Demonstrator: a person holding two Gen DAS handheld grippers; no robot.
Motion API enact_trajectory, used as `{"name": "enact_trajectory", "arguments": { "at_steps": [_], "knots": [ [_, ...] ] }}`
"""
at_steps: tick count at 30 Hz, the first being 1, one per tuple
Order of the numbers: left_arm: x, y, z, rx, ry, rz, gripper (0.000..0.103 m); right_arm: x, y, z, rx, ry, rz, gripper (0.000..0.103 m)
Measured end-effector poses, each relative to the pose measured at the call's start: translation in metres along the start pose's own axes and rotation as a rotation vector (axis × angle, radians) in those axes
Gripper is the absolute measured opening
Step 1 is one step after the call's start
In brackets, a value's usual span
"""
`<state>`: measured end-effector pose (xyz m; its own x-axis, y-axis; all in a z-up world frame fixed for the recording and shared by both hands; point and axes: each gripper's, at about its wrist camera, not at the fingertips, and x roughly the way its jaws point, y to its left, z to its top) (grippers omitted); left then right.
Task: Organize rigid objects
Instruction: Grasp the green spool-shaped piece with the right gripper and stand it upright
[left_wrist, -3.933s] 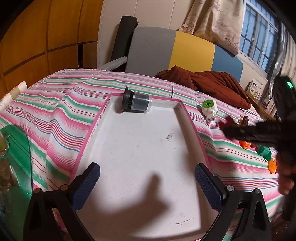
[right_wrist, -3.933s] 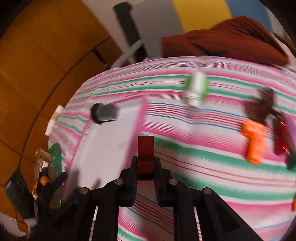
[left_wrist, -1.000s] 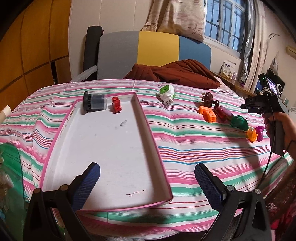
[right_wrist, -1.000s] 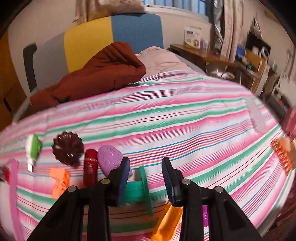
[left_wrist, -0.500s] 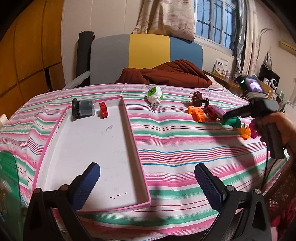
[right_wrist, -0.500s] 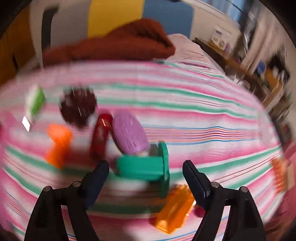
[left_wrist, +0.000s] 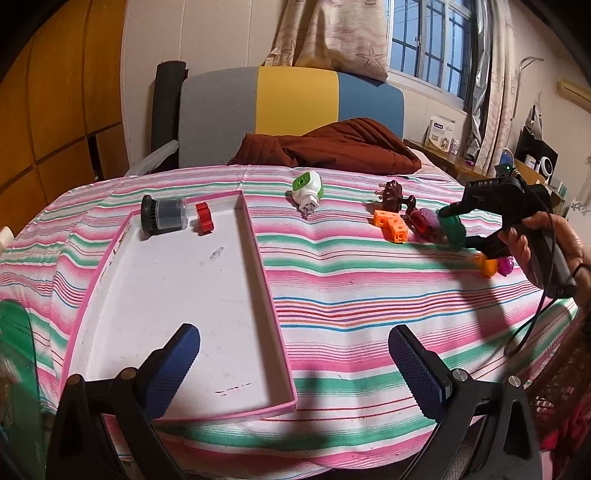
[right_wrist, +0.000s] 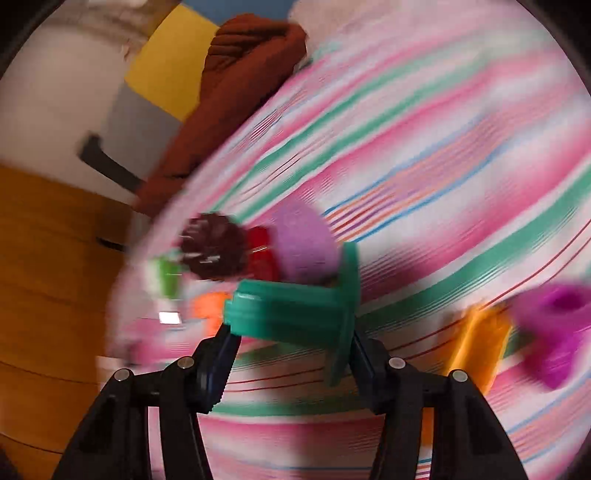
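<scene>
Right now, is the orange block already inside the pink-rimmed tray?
No, the orange block lies on the striped tablecloth well to the right of the pink-rimmed tray, which holds only a grey-capped jar and a red piece.

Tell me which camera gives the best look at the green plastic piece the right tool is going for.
The right wrist view: the green piece fills the middle, between the closing right tool, though blurred. The left wrist view shows it small and far off, partly covered by that tool.

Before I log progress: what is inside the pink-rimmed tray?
Inside the tray, at its far end, lie a clear jar with a black cap and a red block. The left gripper's fingers cover part of the near floor.
</scene>
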<state>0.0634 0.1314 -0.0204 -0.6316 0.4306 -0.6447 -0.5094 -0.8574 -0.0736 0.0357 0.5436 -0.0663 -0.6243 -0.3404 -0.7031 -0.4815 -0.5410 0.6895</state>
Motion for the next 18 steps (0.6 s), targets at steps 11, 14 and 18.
{"name": "enact_trajectory", "arguments": {
  "at_steps": [11, 14, 18],
  "knots": [
    [0.003, -0.004, 0.002, 0.013, 0.010, 0.002, 0.103, -0.036, 0.009, -0.002, -0.050, -0.223, -0.410, 0.066],
    [0.005, -0.005, 0.006, 0.009, 0.011, -0.004, 0.103, -0.044, 0.023, -0.005, -0.119, -0.281, -0.456, 0.066],
    [0.007, -0.011, 0.014, 0.005, 0.001, -0.019, 0.103, -0.035, 0.047, -0.007, -0.290, -0.285, -0.526, 0.066]
  ]
}}
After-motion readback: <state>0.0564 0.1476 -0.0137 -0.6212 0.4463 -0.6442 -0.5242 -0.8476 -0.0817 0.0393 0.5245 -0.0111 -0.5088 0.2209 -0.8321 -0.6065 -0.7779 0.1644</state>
